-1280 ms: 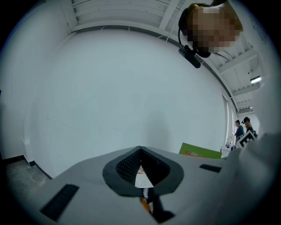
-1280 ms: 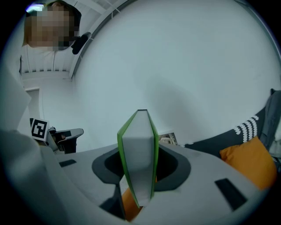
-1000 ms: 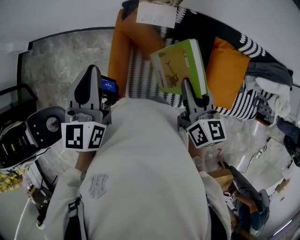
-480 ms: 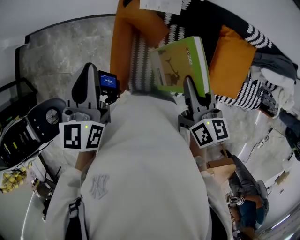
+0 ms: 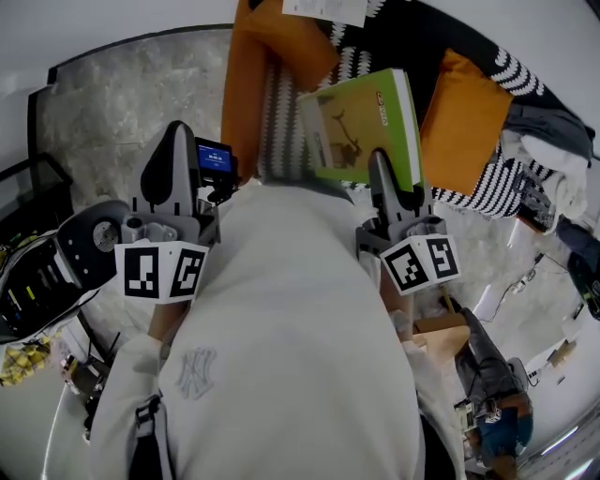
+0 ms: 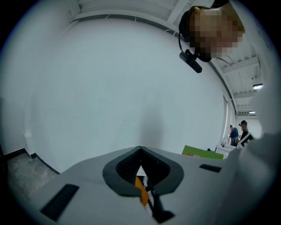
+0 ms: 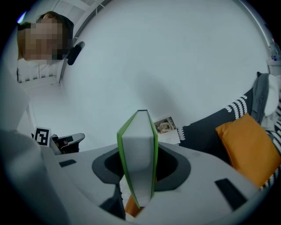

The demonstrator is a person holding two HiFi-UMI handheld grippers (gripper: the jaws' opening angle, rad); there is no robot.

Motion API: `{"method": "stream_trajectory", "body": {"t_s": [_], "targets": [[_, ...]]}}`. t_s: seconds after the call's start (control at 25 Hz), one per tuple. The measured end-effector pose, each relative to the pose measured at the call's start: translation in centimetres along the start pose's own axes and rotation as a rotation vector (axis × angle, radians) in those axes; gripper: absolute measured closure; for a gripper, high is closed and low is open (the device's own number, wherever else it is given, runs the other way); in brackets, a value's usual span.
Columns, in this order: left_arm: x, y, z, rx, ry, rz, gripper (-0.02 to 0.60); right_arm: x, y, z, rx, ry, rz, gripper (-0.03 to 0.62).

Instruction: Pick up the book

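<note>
1. The right gripper (image 5: 382, 178) had its jaws clamped on the book (image 5: 361, 117), whose long axis ran straight out from them above the striped blanket (image 5: 277, 127).
2. The left gripper (image 5: 173, 159), jaws closed and empty, hung well apart on the book's left.

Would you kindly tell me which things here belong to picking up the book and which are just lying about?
Job in hand:
- green book
- right claw, closed on the book

Lying about:
- orange cushion
- black-and-white striped throw
- printed sheet
- left claw, shut and empty
</note>
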State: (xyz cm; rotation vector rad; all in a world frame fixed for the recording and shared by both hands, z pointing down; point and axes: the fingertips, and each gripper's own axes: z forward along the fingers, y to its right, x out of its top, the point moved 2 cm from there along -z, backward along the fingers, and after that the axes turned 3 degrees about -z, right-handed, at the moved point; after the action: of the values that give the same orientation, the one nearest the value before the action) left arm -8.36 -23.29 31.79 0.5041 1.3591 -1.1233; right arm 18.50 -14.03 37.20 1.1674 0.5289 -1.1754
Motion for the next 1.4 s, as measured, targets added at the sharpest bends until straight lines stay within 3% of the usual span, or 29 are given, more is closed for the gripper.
{"method": "stream_trajectory", "body": {"t_s": [0.36,1.4], "targets": [[-0.2,-0.1,-0.2,0.001,0.001,-0.013,0.574,-0.1,0.4,-0.4,-0.008,0.014,0.059,0.444],[-0.6,-0.4,1.0,-0.02,0.0,-0.025,0.572,-0.5,0.5,0.1,-0.02,0.01,0.079,0.444]]}}
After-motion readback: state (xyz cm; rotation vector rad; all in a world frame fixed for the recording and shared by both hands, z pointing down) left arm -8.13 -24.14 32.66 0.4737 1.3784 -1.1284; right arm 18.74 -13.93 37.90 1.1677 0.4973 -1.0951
